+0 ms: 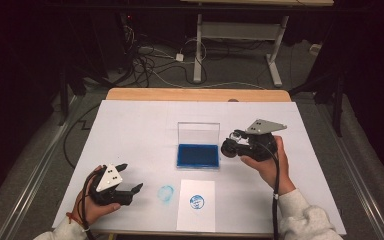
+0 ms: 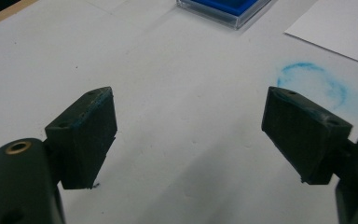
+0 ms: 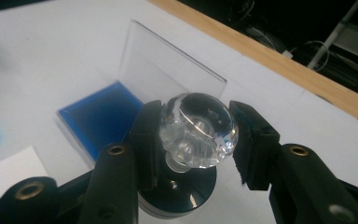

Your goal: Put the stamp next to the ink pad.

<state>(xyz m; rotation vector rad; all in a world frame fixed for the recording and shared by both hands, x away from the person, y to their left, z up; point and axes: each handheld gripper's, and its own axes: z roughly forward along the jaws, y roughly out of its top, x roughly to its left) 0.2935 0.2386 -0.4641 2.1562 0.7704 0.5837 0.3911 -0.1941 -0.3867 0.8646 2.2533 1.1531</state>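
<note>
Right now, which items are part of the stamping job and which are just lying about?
In the job:
- stamp, held in the right claw
- blue ink pad, lid open
- paper sheet with a blue print

Lying about:
- blue smudge on the table
- left claw, open and idle
- floor cables

1. From the high view we see a dim room: only the white bench (image 1: 130, 130) is lit, from above, and the floor around it falls into near black.
2. We find that picture soft and grainy.
3. In the left gripper view, the near fingers (image 2: 86, 135) blur.
4. In the right gripper view, glare glints on the clear knob (image 3: 198, 128).
</note>
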